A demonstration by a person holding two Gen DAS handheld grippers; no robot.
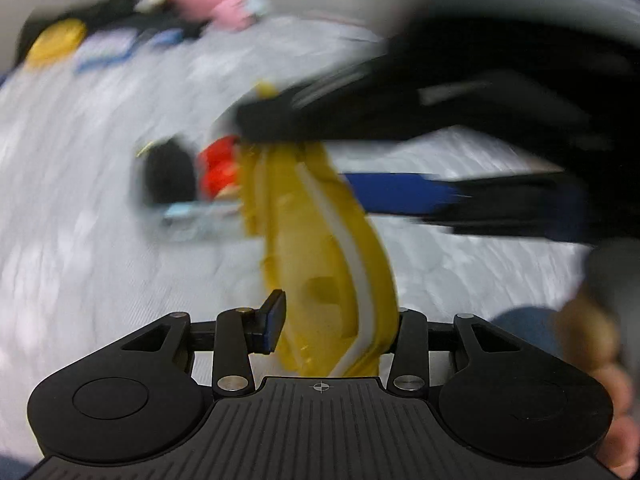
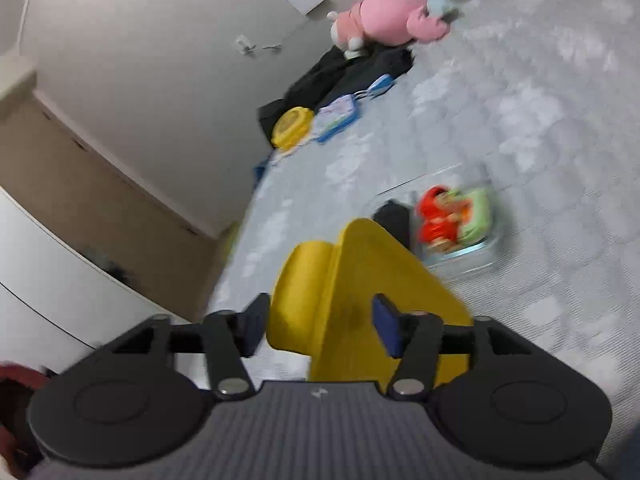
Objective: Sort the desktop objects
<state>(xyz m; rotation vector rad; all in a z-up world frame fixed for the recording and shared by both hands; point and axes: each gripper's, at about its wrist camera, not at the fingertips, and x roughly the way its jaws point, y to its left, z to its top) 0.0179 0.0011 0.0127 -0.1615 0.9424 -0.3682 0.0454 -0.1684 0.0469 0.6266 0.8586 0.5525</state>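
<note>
Yellow plastic toy (image 1: 320,248) hangs in the air above the grey bedspread (image 2: 540,100), between both grippers. Left gripper (image 1: 332,328) has its lower end between the jaws, but whether the pads press on it I cannot tell. Right gripper (image 2: 320,328) grasps its upper part, pads touching. Further, a clear tray (image 2: 472,256) already keeps a red toy (image 2: 438,216), a green one and a black object. At the far edge, near the wall, a yellow round box (image 2: 291,131), a blue case (image 2: 336,118) and a pink plush (image 2: 390,14) lie unsorted, so I judge the task partly done
</note>
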